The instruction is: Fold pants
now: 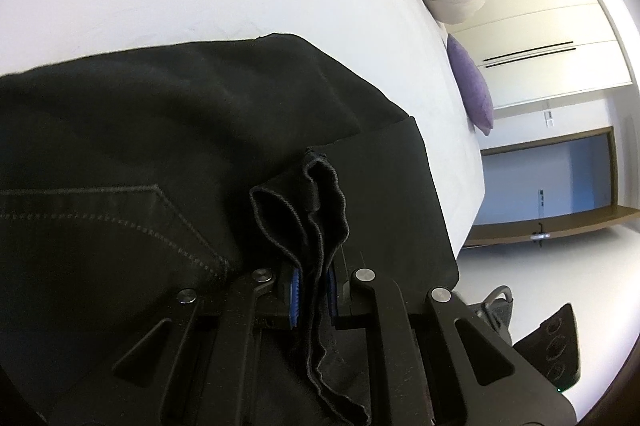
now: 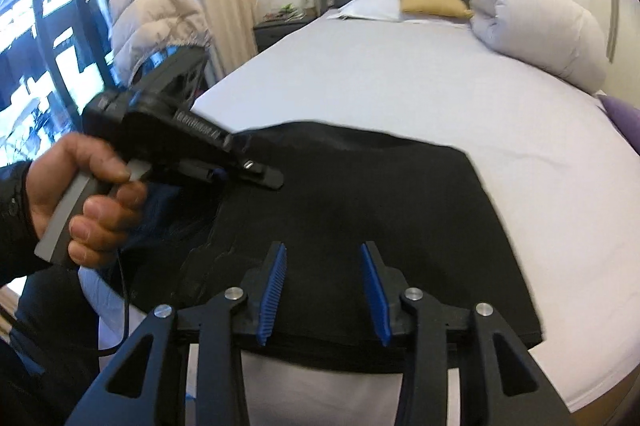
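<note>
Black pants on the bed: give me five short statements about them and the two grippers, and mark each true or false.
1. The left gripper is clamped on a bunched edge of the black pants. True.
2. The right gripper grips the pants. False: its blue pads stand apart with nothing pinched between them.
3. The pants lie on a white bed. True.
4. A purple cushion lies on top of the pants. False: it sits at the bed's edge, apart from them.
5. A hand holds the left gripper's grey handle. True.
</note>
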{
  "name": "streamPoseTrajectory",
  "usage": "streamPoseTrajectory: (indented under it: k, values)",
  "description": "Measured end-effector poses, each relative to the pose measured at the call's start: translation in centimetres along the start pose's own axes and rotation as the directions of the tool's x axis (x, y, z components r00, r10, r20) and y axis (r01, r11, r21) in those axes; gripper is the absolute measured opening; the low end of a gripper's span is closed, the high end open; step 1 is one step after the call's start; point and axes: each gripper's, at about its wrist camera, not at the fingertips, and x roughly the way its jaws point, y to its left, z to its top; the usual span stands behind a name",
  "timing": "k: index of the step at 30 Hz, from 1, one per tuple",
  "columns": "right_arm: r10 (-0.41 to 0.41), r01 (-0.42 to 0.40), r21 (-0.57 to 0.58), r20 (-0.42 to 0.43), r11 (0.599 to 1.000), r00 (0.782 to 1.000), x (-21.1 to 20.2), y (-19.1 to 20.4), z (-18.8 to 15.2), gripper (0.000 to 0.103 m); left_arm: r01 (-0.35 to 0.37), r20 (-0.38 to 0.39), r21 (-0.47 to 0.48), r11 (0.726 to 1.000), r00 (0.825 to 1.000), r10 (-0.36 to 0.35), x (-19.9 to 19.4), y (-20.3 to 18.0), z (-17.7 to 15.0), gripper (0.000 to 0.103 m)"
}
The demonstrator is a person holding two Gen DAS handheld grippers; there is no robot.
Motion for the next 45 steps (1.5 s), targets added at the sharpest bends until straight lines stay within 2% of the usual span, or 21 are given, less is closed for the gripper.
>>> streamPoseTrajectory:
  k: [5,8,13,16,19,22,27,30,35,37,41,42,43,45]
  values:
    - [0.022,-0.024,-0.059,-0.035,0.998,0.999,0.9,2.9,-0.8,0.042,-0.003,-0.006,-0.002,1.0,1.0,0.003,-0.4,0.0,-0.2,0.009]
    - [0.063,-0.063,-0.016,-0.035,0.998,0.997,0.8,3.0,-0.5,0.043,-0.008,-0.004,-0.001,1.0,1.0,0.008,2.0,-1.9,1.4,0.009]
    - [0.103,-0.102,0.047,-0.026,0.994,0.994,0.8,2.6,0.5,0.042,-0.011,0.0,-0.006,1.0,1.0,0.011,2.4,-2.0,1.7,0.009]
    - [0.145,-0.14,0.134,-0.027,0.981,0.989,1.4,1.2,1.1,0.042,-0.018,0.001,-0.012,1.0,1.0,0.018,2.7,-1.8,1.8,0.009]
    - [0.149,-0.136,0.179,-0.064,0.975,0.987,2.7,0.4,0.7,0.043,-0.017,0.008,-0.022,1.0,1.0,0.017,2.9,-1.7,2.1,0.009]
    - [0.18,-0.145,0.206,-0.163,0.968,0.97,5.1,0.2,-0.9,0.043,-0.014,0.012,-0.023,1.0,1.0,0.015,3.3,-1.8,2.0,0.009]
    - [0.099,-0.09,0.061,-0.165,0.994,0.981,4.5,2.7,-2.3,0.043,0.0,0.018,-0.023,1.0,1.0,0.001,3.9,-1.0,1.4,0.009]
    - [0.09,-0.084,0.048,-0.154,0.995,0.984,4.5,2.9,-2.8,0.043,0.003,0.029,0.003,1.0,1.0,-0.003,4.0,-0.8,1.3,0.011]
    - [0.022,-0.029,-0.046,-0.14,0.999,0.99,4.4,4.1,-3.0,0.043,0.073,0.03,-0.018,0.997,0.997,-0.073,3.7,0.2,1.2,0.011]
    - [0.014,-0.02,-0.047,-0.137,0.999,0.991,4.5,4.3,-2.9,0.043,0.048,0.028,-0.01,0.999,0.998,-0.048,3.2,0.0,1.4,0.012]
    - [0.06,-0.06,0.004,-0.147,0.998,0.987,4.2,3.5,-2.6,0.043,-0.069,0.094,0.026,0.997,0.993,0.066,0.5,-1.3,1.7,0.014]
    - [0.097,-0.093,0.034,-0.158,0.995,0.983,3.9,2.9,-2.2,0.043,-0.115,0.126,0.035,0.993,0.986,0.11,-0.4,-1.7,1.6,0.014]
    - [0.151,-0.138,0.092,-0.153,0.986,0.977,3.6,1.8,-1.8,0.043,-0.176,0.169,0.044,0.983,0.971,0.166,-1.5,-2.3,1.4,0.014]
    - [0.224,-0.197,0.215,-0.113,0.957,0.968,2.9,-0.9,-1.0,0.043,-0.209,0.221,0.061,0.976,0.956,0.191,-2.8,-3.4,1.0,0.014]
